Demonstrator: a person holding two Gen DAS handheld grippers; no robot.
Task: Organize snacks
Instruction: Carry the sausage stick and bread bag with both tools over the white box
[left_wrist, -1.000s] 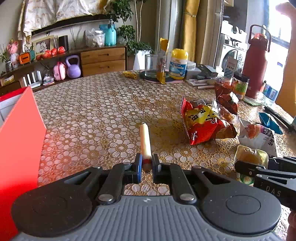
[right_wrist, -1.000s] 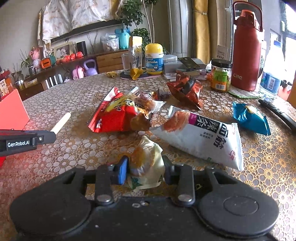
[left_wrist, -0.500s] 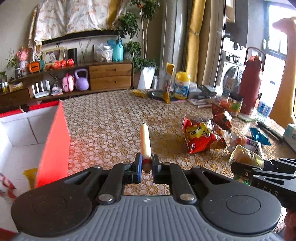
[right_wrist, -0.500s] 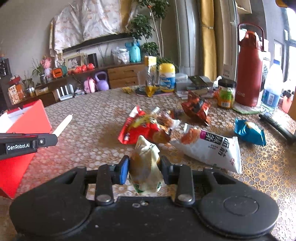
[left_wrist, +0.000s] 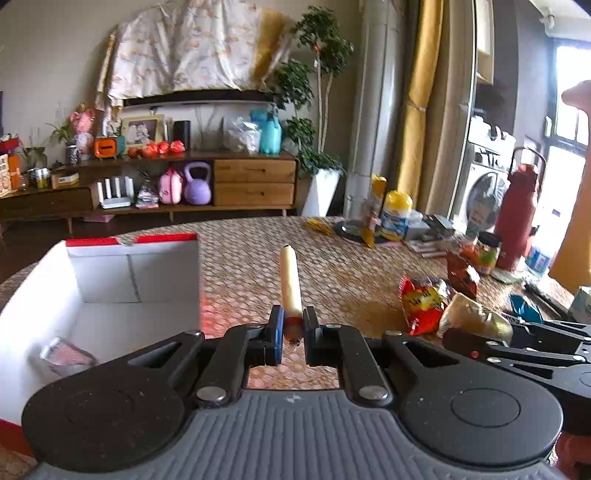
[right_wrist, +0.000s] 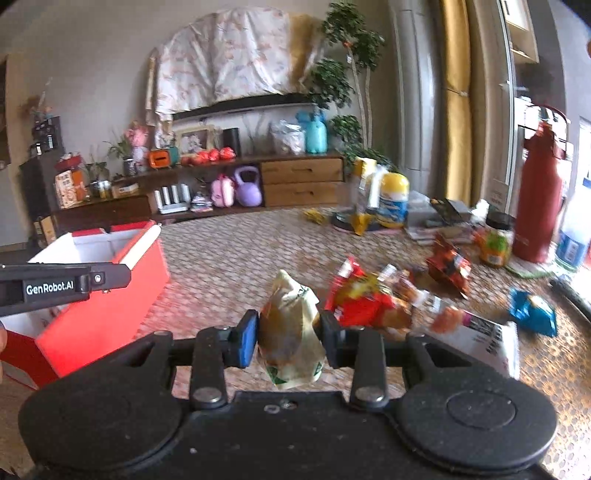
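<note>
Left gripper pinches sausage by its tip; right gripper clamps bun pack. Box at ten o'clock. Risk: the sausage, held only at the end, may pivot and slip out.

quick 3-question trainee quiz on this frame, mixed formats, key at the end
1. True or false: the left gripper is shut on the sausage stick.
2. Multiple choice: what is between the pads of the right gripper? A) blue snack packet B) pale wrapped snack C) red chip bag
3. Fill in: the inside of the red box is coloured ____.

Key:
1. True; its pads clamp the stick's near end.
2. B; the pale wrapped snack is pinched there, while the blue snack packet and red chip bag lie on the table.
3. White.
</note>
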